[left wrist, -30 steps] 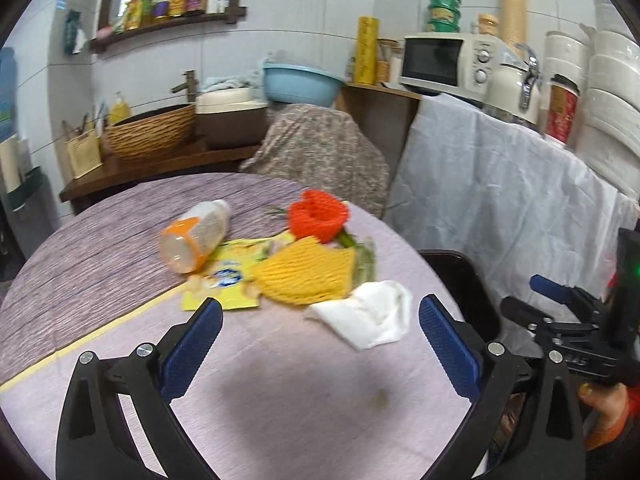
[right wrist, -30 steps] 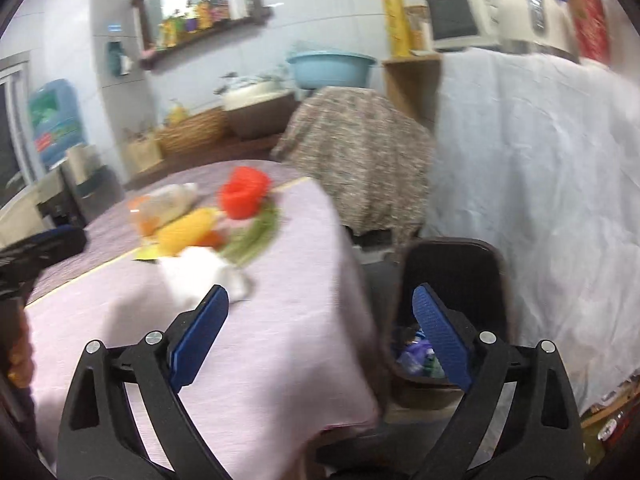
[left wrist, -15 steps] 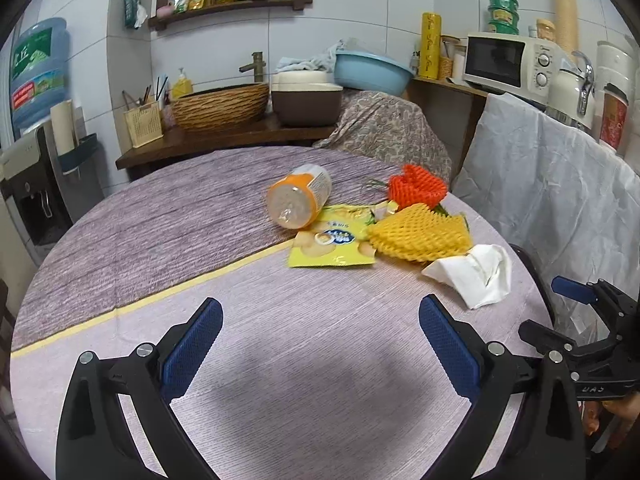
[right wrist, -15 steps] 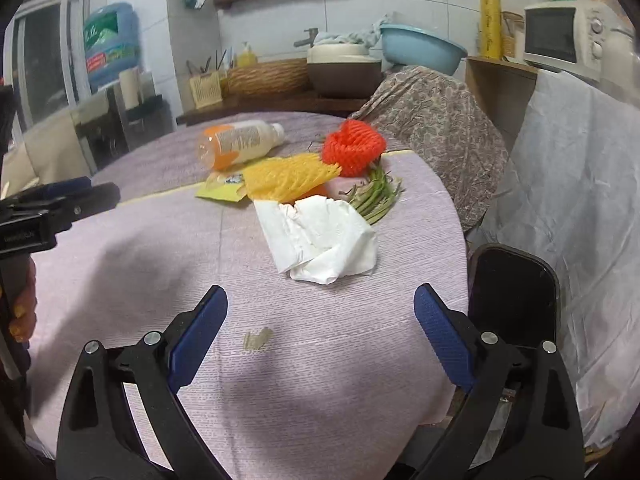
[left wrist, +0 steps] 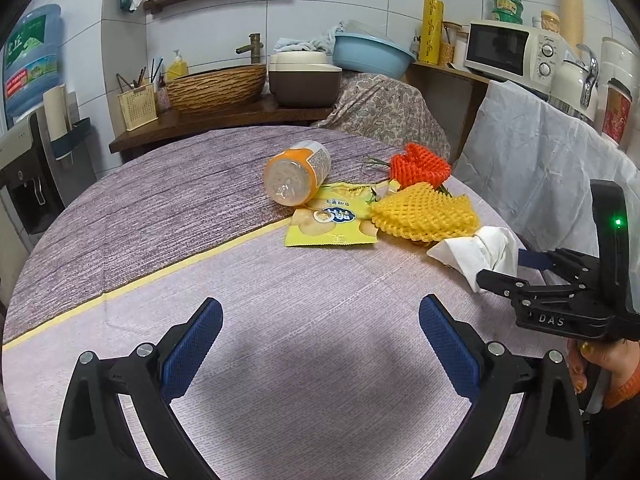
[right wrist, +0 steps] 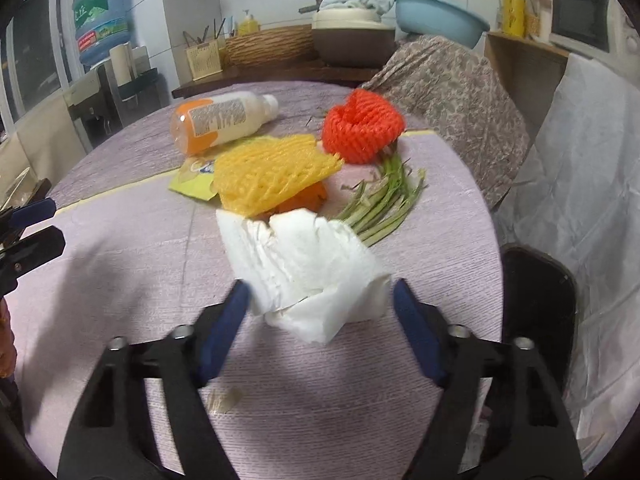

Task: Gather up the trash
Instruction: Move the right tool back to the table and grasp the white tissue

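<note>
A crumpled white tissue [right wrist: 308, 268] lies on the round table, and my open right gripper [right wrist: 320, 300] has a finger on each side of its near end; it also shows in the left wrist view [left wrist: 476, 252]. Behind it lie a yellow foam net [right wrist: 272, 172], a red foam net [right wrist: 360, 128], green stalks [right wrist: 384, 200], a yellow wrapper [left wrist: 332, 220] and a plastic bottle on its side [right wrist: 220, 120]. My left gripper [left wrist: 320, 344] is open and empty over the near part of the table.
A black trash bin [right wrist: 536, 304] stands on the floor beside the table's right edge. A white cloth-covered counter [left wrist: 540, 160] with a microwave [left wrist: 512, 48] is at the right. A wooden sideboard with a basket [left wrist: 216, 88] stands behind the table.
My right gripper has moved forward over the table until its fingers straddle the white tissue. The left gripper has shifted only slightly and stays open.
</note>
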Motion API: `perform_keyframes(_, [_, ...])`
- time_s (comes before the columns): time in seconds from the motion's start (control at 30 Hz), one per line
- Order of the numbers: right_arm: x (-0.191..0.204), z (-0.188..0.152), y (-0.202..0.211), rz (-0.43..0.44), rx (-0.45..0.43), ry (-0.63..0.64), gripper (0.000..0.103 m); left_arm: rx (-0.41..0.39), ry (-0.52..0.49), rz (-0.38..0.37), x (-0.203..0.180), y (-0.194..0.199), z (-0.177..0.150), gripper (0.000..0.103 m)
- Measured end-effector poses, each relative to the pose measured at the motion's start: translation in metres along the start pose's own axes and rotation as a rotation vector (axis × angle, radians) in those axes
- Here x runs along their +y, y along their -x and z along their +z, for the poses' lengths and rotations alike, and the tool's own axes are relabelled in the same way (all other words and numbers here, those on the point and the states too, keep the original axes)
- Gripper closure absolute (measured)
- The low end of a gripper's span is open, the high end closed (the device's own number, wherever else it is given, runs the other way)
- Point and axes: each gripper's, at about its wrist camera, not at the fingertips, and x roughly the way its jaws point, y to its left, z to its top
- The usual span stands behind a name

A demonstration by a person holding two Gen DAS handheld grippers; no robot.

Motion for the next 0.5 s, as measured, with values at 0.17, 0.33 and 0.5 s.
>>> perform_keyframes(0.17, [0.006,-0.010,0.006,0.032,-0.001,0.018,0.080,0.018,0.002,-0.017,-0.004,-0.004,0.001,0.006])
perform_keyframes(0.33, [0.012,-0.023,0.020,0.072,-0.019,0.016,0.086,0.021,-0.019,-0.039,-0.016,-0.006,0.004,0.006])
perform_keyframes(0.5, [0.009,-0.033,0.043,0.079,-0.052,-0.007,0.086,0.007,-0.065,-0.046,-0.031,-0.010,0.016,0.006])
